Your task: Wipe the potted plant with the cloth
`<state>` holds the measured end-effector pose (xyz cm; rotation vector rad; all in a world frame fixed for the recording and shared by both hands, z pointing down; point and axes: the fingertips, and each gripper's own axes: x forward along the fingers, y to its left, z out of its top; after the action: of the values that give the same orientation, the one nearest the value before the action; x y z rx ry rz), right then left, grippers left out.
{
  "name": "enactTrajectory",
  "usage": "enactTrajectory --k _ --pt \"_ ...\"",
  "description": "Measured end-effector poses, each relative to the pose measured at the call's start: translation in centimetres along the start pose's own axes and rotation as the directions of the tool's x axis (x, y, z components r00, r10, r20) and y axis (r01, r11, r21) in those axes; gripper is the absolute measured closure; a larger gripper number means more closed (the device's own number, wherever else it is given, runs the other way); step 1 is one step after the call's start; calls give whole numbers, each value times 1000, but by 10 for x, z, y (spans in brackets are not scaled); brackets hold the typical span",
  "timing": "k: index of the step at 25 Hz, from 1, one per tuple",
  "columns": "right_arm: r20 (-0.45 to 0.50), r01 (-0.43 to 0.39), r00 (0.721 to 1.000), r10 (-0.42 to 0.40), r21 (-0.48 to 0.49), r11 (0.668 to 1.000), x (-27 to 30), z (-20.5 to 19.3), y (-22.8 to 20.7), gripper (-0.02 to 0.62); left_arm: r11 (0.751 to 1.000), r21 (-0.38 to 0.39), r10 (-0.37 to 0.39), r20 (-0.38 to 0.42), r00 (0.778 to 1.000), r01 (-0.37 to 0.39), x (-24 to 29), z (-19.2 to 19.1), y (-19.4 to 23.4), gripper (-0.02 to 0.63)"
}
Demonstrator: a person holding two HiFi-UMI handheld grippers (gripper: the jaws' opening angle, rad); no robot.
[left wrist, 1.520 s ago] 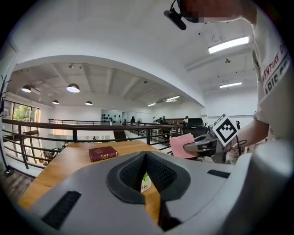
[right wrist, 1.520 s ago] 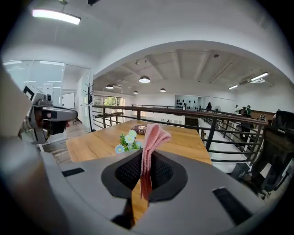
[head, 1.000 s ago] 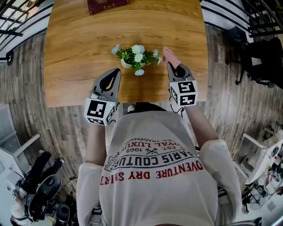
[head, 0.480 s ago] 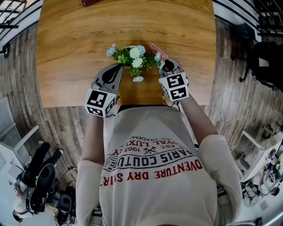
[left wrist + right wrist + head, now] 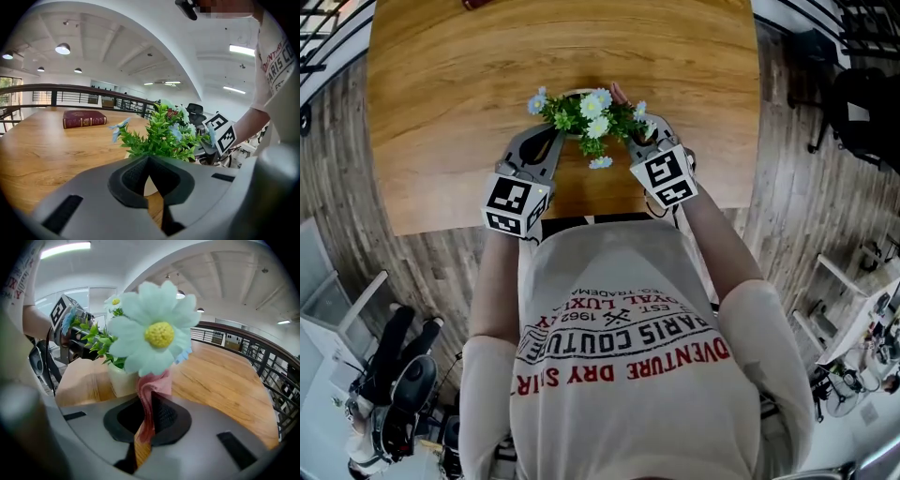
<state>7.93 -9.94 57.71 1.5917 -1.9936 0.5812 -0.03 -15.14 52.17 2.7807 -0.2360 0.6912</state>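
Right gripper [image 5: 146, 427] has its jaws closed on the pink cloth [image 5: 151, 389], which stands up from the jaws against the flowers of the potted plant [image 5: 586, 120]. This plant, with green leaves, pale flowers and a white pot [image 5: 121, 378], stands on the wooden table [image 5: 459, 84] near its front edge, between the two grippers. Left gripper [image 5: 149, 160] is on the other side of the plant, jaws together with nothing between them, its tips just beside the pot. Farther back on the table lies a dark red book [image 5: 84, 118].

Smooth grained wood table [image 5: 441, 94], soft creased cloth [image 5: 147, 387], matt pot [image 5: 121, 380]
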Motion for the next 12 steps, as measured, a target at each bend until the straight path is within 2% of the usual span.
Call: enactTrajectory --k 6,9,12 --pt "-42 43 998 -45 -49 998 -5 -9 10 558 995 -32 -90 0 996 90 0 0 -2 592" --pt "-55 61 996 -66 -84 995 -6 -11 17 558 993 -19 -118 1 993 118 0 0 -1 592" --pt "-64 80 994 -85 -73 994 -8 -13 25 558 990 -15 -142 1 990 142 0 0 -1 592"
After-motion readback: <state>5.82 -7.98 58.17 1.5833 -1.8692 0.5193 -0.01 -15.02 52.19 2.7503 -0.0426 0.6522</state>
